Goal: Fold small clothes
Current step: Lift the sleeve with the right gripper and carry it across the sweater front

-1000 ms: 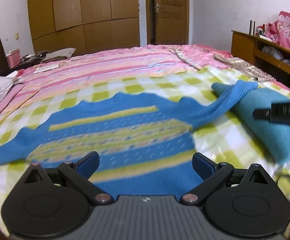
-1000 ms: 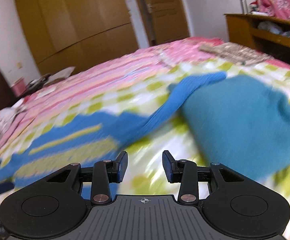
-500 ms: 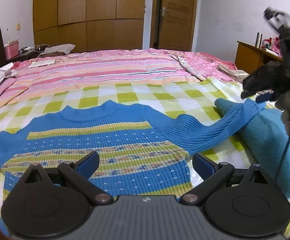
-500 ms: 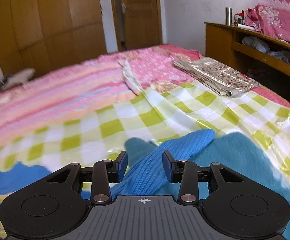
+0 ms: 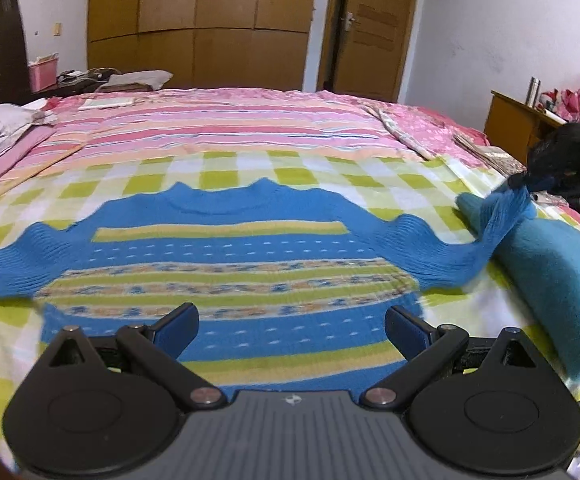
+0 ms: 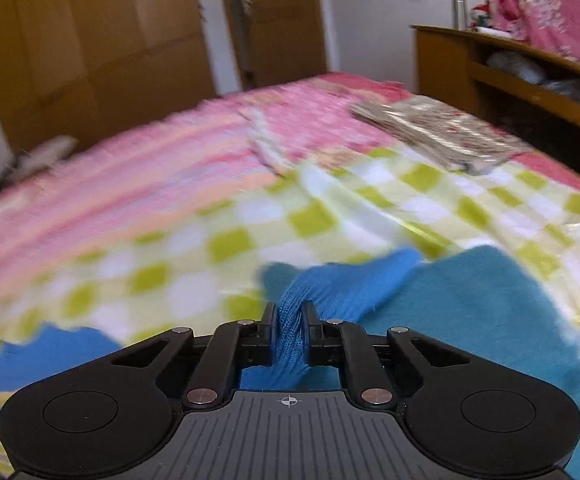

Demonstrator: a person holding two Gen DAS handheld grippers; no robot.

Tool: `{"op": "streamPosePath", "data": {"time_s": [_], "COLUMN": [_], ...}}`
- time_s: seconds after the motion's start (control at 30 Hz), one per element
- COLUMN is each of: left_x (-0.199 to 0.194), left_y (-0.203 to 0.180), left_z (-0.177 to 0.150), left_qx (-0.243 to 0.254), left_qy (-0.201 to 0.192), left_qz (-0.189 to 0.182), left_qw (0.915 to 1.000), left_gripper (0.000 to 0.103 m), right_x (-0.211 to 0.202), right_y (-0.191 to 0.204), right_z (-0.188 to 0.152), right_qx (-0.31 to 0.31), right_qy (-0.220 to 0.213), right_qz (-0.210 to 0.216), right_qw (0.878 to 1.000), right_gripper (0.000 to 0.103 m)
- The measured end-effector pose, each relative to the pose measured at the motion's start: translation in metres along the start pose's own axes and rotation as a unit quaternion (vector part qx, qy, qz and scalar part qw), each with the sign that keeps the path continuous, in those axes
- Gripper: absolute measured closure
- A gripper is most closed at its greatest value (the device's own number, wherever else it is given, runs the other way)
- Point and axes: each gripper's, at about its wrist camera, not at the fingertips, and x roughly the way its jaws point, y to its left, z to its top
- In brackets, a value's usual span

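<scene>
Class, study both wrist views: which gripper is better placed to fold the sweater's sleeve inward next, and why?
Right. The right gripper is shut on the blue sleeve. The left gripper is open over the sweater, holding nothing.

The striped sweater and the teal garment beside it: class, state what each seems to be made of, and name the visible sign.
Striped sweater: knitted yarn, probably wool or acrylic, matte; ribbing lines run along the sleeve pinched in the right gripper.
Teal garment: a softer, slightly fuzzy fabric, perhaps fleece or fine knit; no ribbing shows.
</scene>
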Motion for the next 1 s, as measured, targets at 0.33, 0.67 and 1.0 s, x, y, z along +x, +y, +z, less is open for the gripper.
{"op": "streamPosePath", "data": {"time_s": [0.33,0.67,1.0], "left_x": [-0.021,-0.017,-0.024], "left_y": [0.079,0.127,0.149], "left_z": [-0.026,-0.048,-0.044], "left_qx": [-0.031,-0.045,-0.068], "left_qy": [0.003,0.014,-0.003], "left_qz": [0.051,0.064,0.058], "left_qw": [0.9982,0.9968,0.996], "left_gripper": [0.0,0.0,0.0], "right_x": [-0.049,-0.045,-0.049], "right_y": [0.136,0.203,0.241], "right_z": [-0.054,-0.152,-0.171], "right_qx": [-0.106,-0.291,-0.381], "right_qy": [-0.008,0.071,0.044], "right_qz": [0.254,0.222,0.196], "right_qw": [0.962,0.928,0.902], "right_gripper": [0.091,0.083,0.067]}}
